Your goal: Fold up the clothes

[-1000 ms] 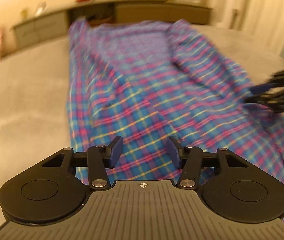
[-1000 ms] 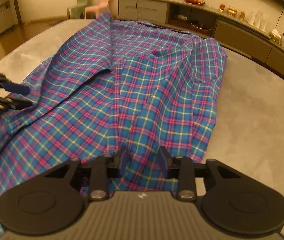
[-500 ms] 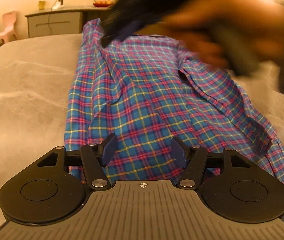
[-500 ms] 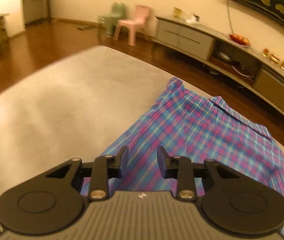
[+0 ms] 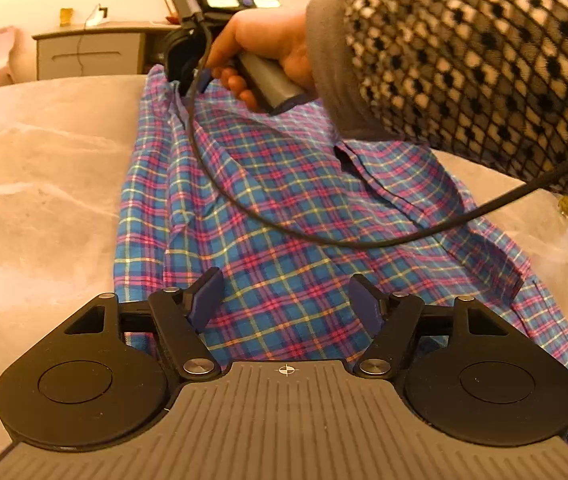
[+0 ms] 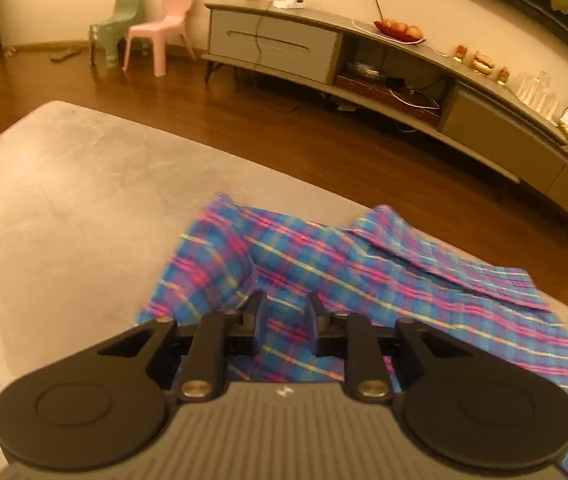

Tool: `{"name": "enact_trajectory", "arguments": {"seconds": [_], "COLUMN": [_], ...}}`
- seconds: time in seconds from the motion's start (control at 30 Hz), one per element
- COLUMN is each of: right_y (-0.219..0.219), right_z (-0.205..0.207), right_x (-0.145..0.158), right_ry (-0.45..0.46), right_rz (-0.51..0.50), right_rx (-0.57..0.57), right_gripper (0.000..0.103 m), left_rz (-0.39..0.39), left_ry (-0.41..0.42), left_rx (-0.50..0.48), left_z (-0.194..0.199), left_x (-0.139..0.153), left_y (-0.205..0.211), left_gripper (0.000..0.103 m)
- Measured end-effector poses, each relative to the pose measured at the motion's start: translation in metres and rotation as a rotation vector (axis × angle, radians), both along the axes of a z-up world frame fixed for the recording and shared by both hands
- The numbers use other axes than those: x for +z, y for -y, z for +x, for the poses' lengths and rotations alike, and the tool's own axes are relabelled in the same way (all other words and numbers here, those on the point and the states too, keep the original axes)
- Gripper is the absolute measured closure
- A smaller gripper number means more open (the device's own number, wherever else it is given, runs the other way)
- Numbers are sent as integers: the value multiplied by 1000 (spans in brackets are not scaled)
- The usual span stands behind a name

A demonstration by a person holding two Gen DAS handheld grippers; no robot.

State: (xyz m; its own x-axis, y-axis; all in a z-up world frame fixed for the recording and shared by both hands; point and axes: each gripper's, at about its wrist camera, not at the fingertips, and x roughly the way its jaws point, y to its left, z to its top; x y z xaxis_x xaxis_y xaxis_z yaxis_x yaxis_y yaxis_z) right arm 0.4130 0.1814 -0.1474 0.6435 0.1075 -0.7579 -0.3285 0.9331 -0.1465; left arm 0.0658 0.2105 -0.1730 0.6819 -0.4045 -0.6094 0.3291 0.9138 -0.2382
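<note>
Right claw [image 6: 283,312] has swung across from near hem to far corner of plaid shirt [image 5: 284,208], fingers parted, nothing gripped. Left claw [image 5: 285,300] stays released over near hem. Shirt lies lengthwise on bench [image 5: 40,184], partly folded; we judge corner grasp next.

The shirt [image 5: 284,208] was plaid: blue ground crossed with pink, red and yellow lines. It lay on a plain grey counter [image 5: 40,184]. The person's sleeve [image 5: 479,52] wore a black-and-cream dotted weave (grey cuff beneath), and both grippers' pads were dark blue.
</note>
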Motion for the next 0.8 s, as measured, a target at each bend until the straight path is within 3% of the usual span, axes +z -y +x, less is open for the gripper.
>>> {"name": "enact_trajectory", "arguments": {"seconds": [0.1, 0.2, 0.3, 0.4, 0.47, 0.63, 0.7, 0.8], "right_y": [32, 88, 162, 236, 255, 255, 255, 249], "right_z": [-37, -81, -111, -102, -90, -76, -83, -107], "right_x": [28, 48, 68, 64, 45, -4, -5, -1], "right_ry": [63, 35, 101, 97, 48, -14, -46, 8], "right_rz": [126, 266, 192, 159, 143, 77, 109, 80], "right_rx": [6, -2, -123, -311, -317, -242, -262, -238], "right_gripper": [83, 83, 82, 80, 80, 80, 80, 79], "left_rz": [-13, -26, -32, -31, -25, 0, 10, 22], "left_ry": [-1, -3, -3, -2, -2, 2, 5, 9], "left_rx": [-2, -3, -1, -5, -6, -6, -2, 1], "left_z": [0, 0, 0, 0, 0, 0, -1, -2], "left_x": [0, 1, 1, 1, 1, 1, 1, 1], "left_y": [-2, -5, -7, -7, -5, -1, 1, 3], "left_gripper": [42, 42, 40, 38, 37, 37, 37, 37]}}
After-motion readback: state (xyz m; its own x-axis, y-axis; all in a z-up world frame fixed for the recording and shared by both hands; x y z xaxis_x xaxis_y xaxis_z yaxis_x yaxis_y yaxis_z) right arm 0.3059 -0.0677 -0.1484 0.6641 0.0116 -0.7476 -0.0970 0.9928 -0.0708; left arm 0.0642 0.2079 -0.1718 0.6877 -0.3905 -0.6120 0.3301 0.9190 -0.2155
